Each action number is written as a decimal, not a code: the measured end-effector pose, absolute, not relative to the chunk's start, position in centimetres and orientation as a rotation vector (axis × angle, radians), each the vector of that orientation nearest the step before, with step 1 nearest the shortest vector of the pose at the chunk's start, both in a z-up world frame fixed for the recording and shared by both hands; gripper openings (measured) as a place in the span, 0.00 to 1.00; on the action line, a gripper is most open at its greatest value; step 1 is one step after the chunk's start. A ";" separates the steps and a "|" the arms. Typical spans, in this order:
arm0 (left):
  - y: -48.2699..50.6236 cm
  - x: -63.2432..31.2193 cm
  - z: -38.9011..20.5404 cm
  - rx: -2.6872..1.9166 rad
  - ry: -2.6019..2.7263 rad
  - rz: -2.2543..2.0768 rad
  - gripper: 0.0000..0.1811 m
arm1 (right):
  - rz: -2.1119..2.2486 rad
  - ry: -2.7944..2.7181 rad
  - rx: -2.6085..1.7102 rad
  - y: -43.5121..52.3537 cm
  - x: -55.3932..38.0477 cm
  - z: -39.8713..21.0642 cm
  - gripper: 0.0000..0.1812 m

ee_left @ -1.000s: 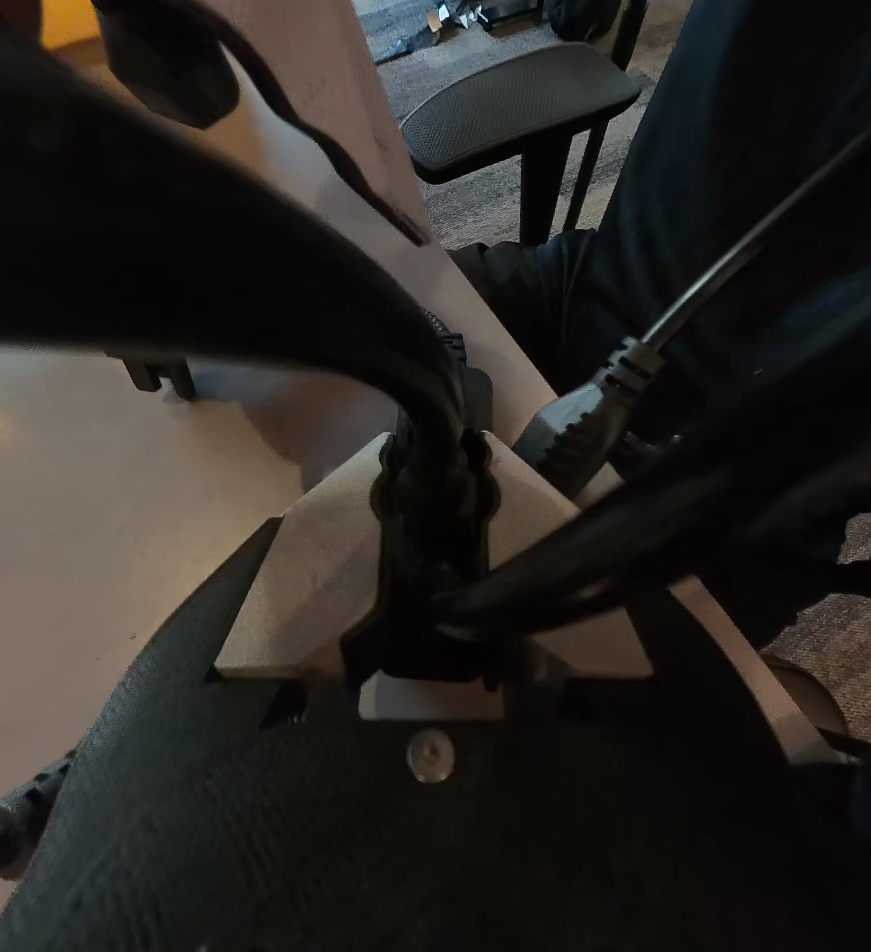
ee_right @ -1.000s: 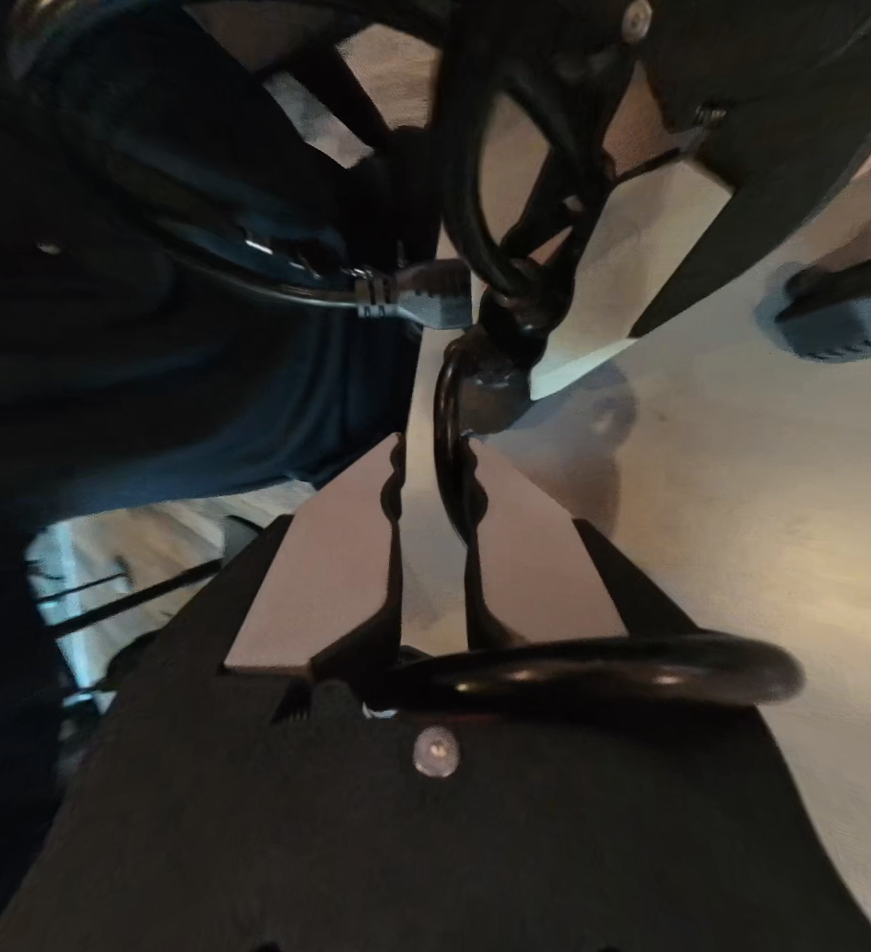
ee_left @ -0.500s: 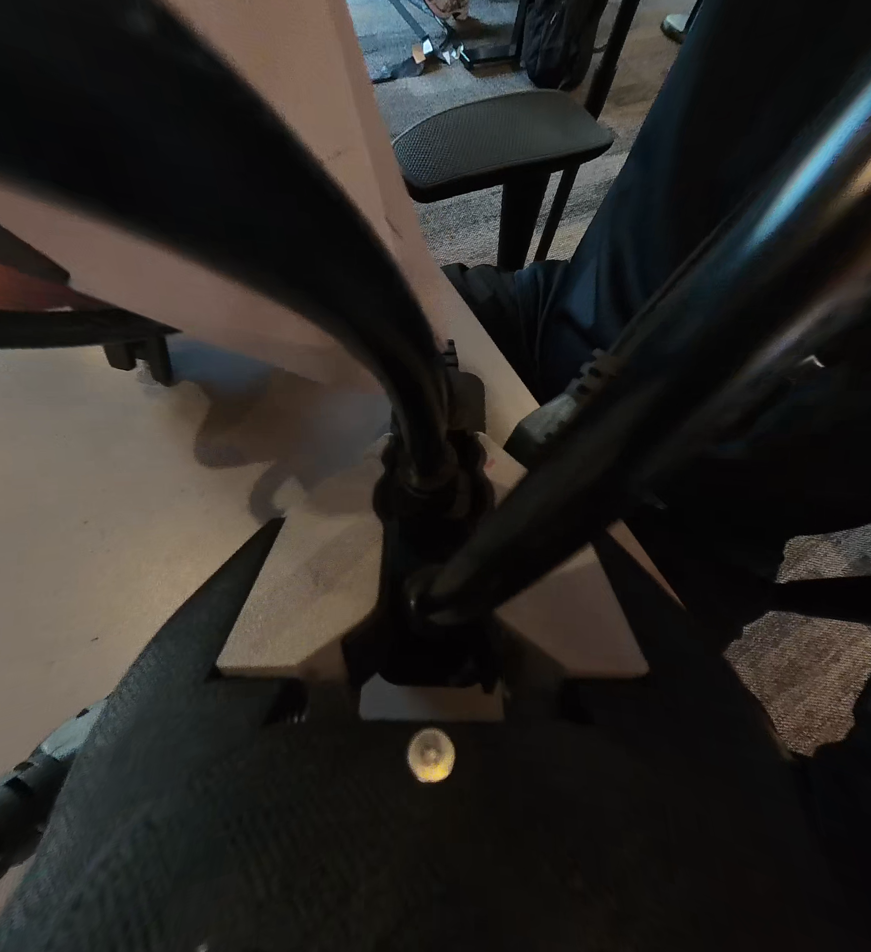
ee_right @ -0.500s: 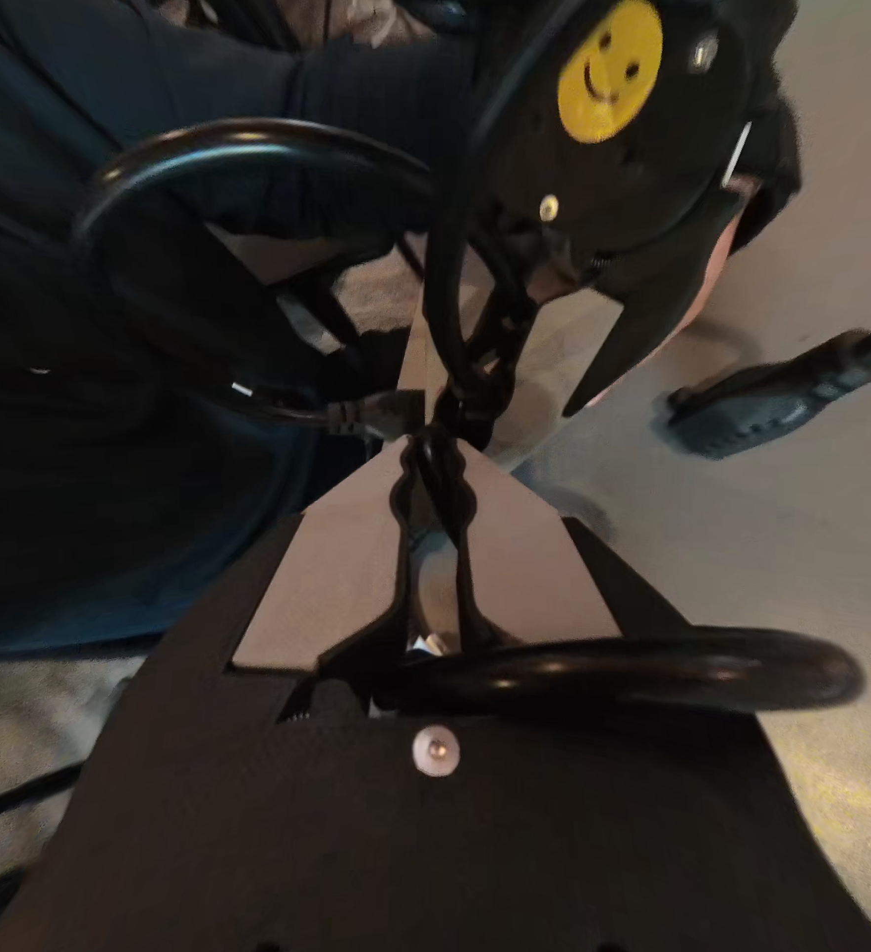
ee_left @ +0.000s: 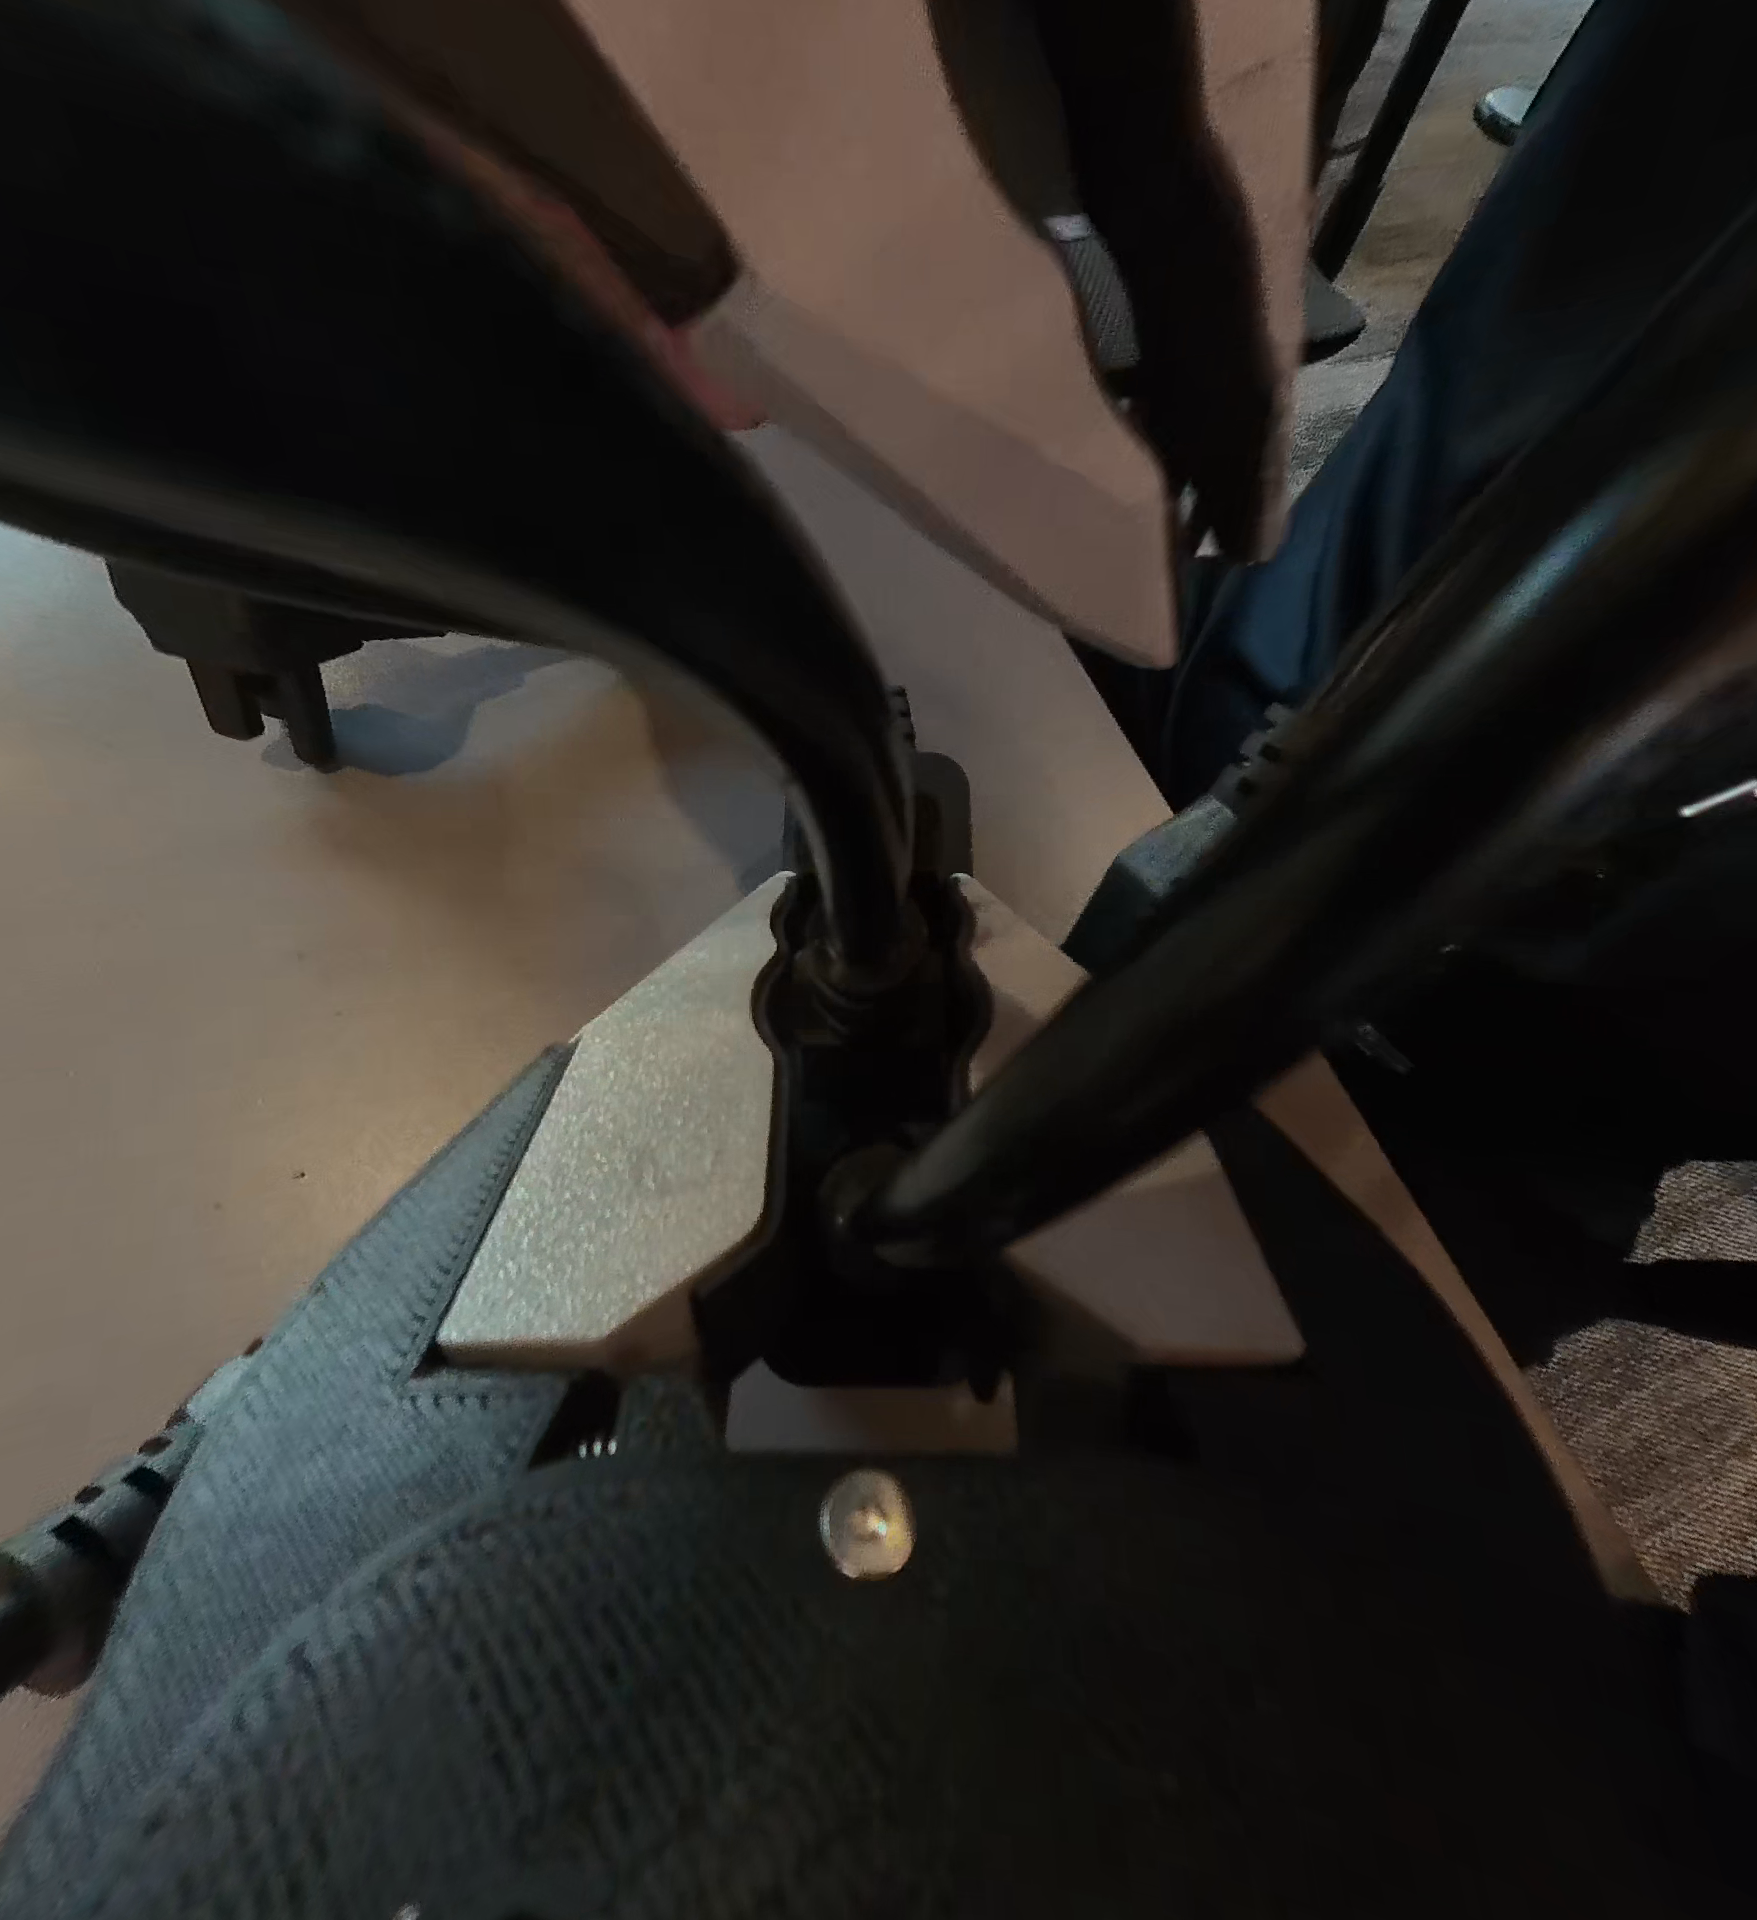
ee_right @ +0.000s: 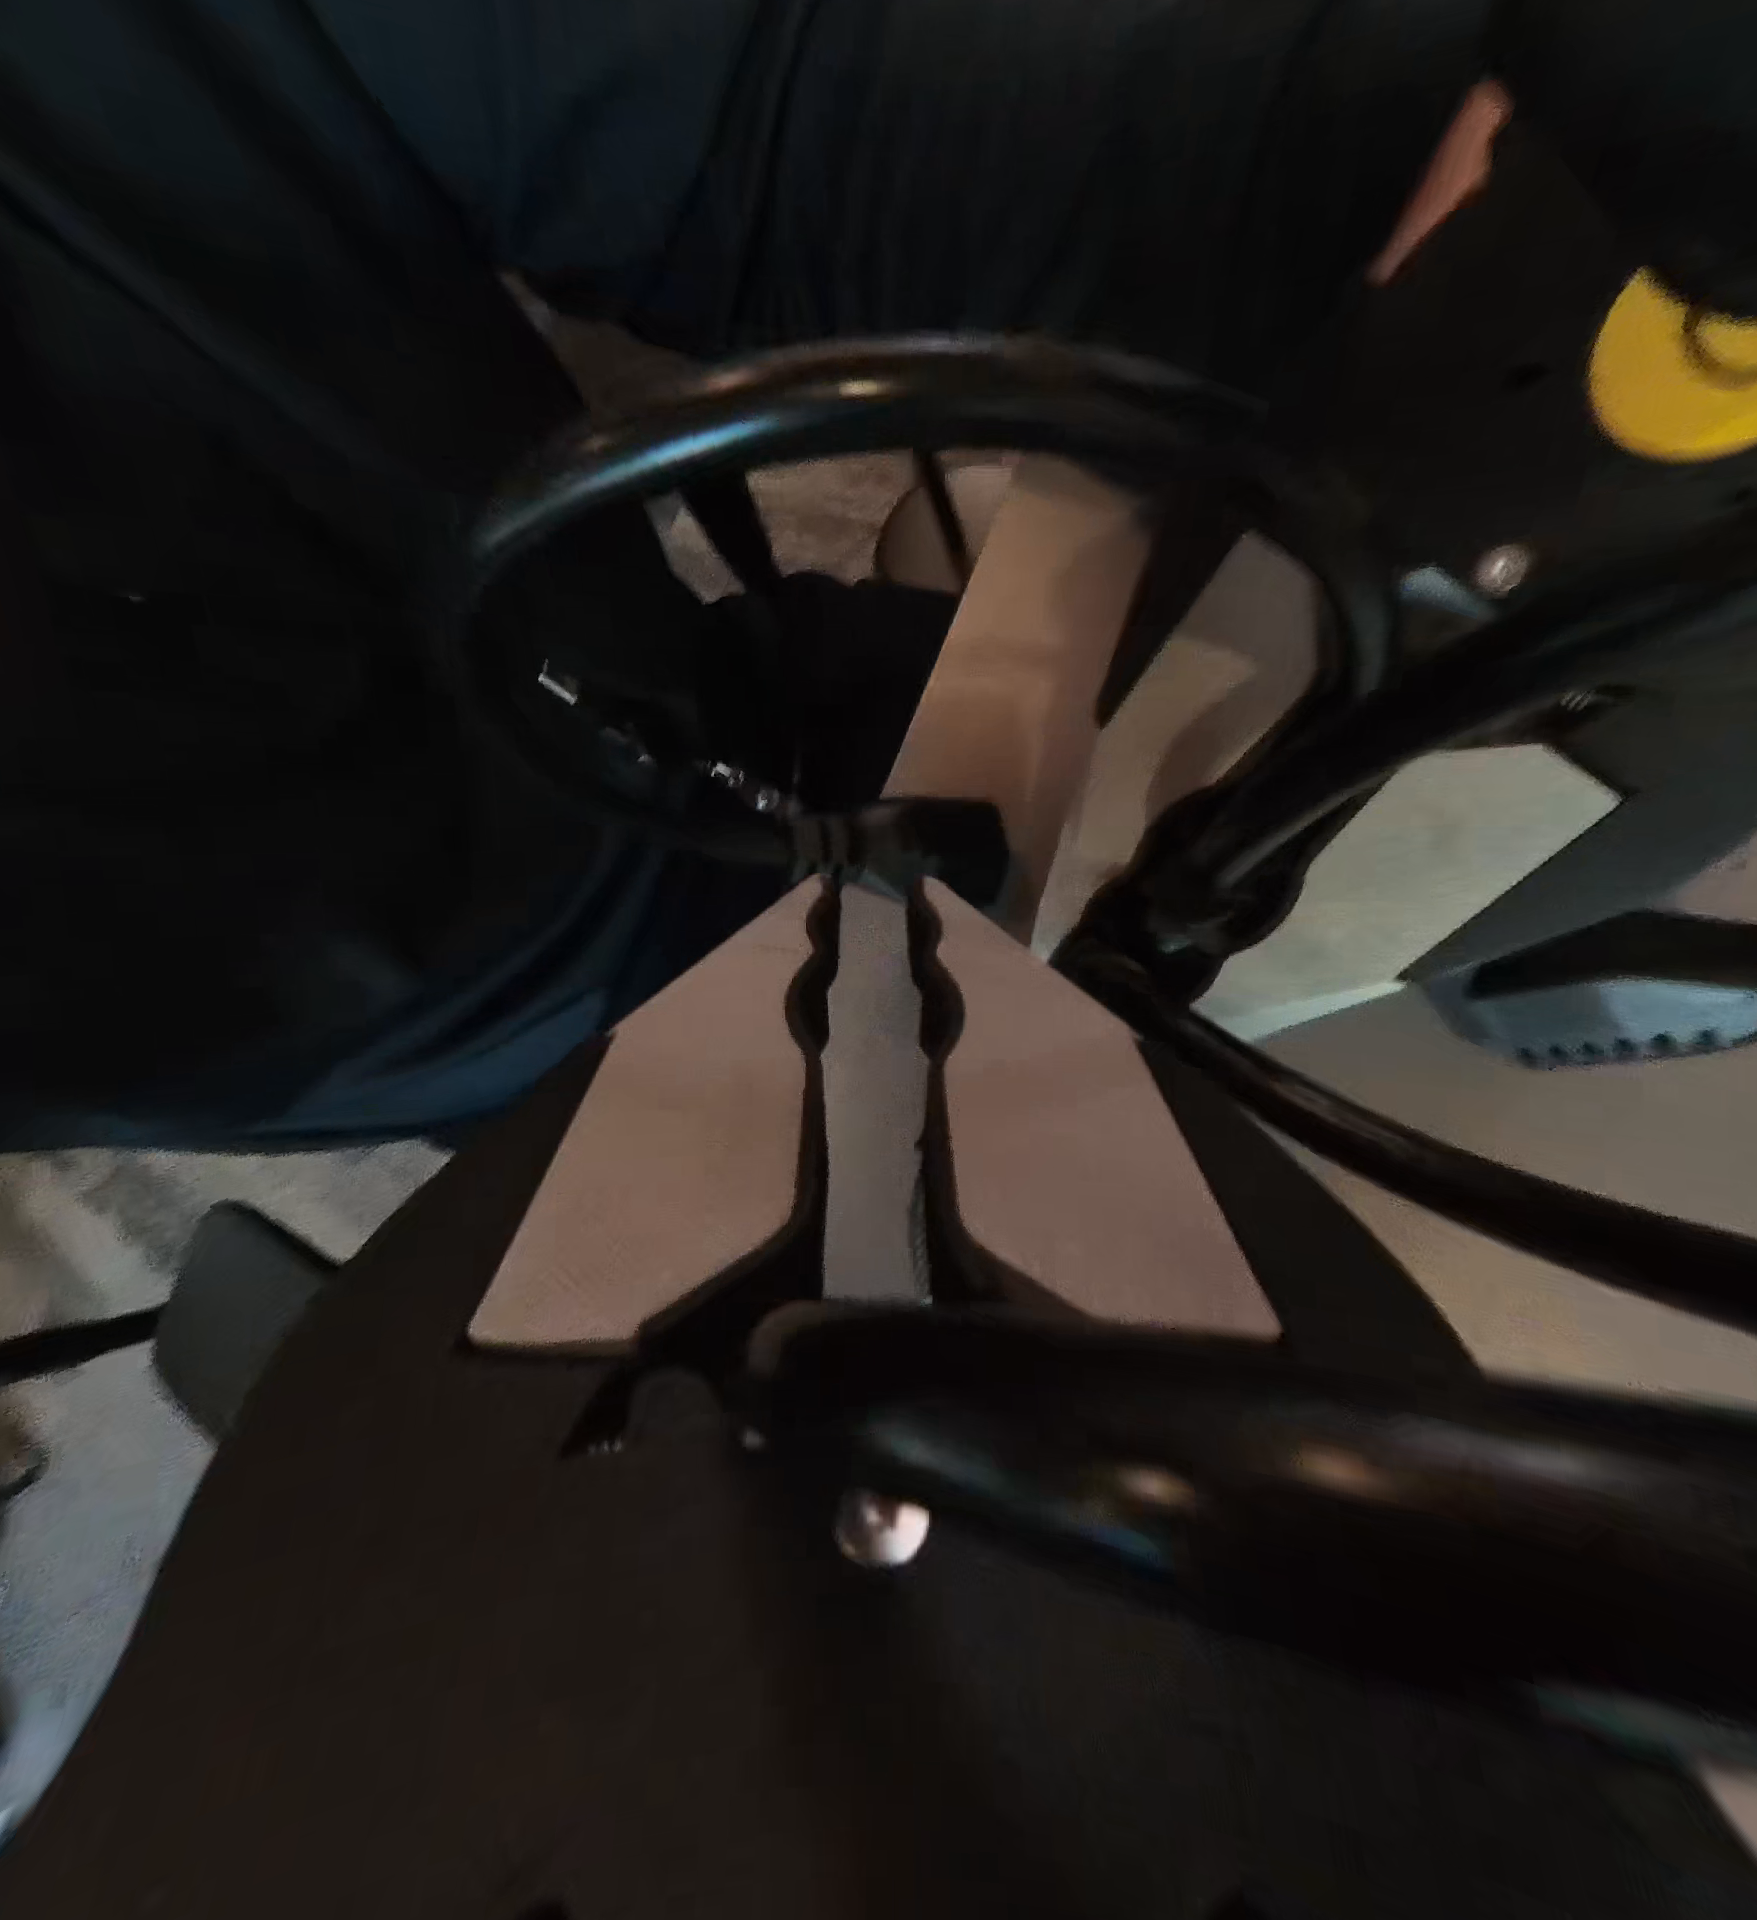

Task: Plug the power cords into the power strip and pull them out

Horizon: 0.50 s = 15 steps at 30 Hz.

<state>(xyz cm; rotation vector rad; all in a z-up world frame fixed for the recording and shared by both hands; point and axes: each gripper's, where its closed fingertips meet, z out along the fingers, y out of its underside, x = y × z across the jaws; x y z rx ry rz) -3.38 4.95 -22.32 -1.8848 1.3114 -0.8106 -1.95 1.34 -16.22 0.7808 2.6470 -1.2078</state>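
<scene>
My left gripper is shut on a thick black power cord at its strain relief; the cord arcs up to the left. It hangs just above the pale table near its right edge. A second black cable crosses over its right finger. My right gripper has its jaws a narrow gap apart with nothing between them. A black plug lies just past its tips. The left gripper with its cord shows to the right. No power strip is in view.
Loose black plugs lie on the table at the left, at the lower left, by the edge and at the right. A cable drapes over my right gripper's base. A person in dark clothing sits close by. The grippers' ends are close to 7 cm from one another.
My right gripper has let go of the cord it pinched and swung left, off the left gripper. The left gripper kept its hold and barely moved.
</scene>
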 end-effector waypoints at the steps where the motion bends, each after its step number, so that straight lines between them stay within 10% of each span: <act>1: 5.0 -3.3 -22.3 -1.883 1.313 -0.810 0.13 | -1.288 2.663 0.746 1.0 -2.1 -15.7 0.06; 7: 4.7 -2.9 -22.3 -1.871 1.332 -0.814 0.13 | -1.495 3.023 0.772 3.1 -5.2 -13.6 0.09; 15: 4.5 -2.4 -22.4 -1.847 1.365 -0.812 0.13 | -0.676 3.548 0.366 5.5 -5.3 -16.3 0.24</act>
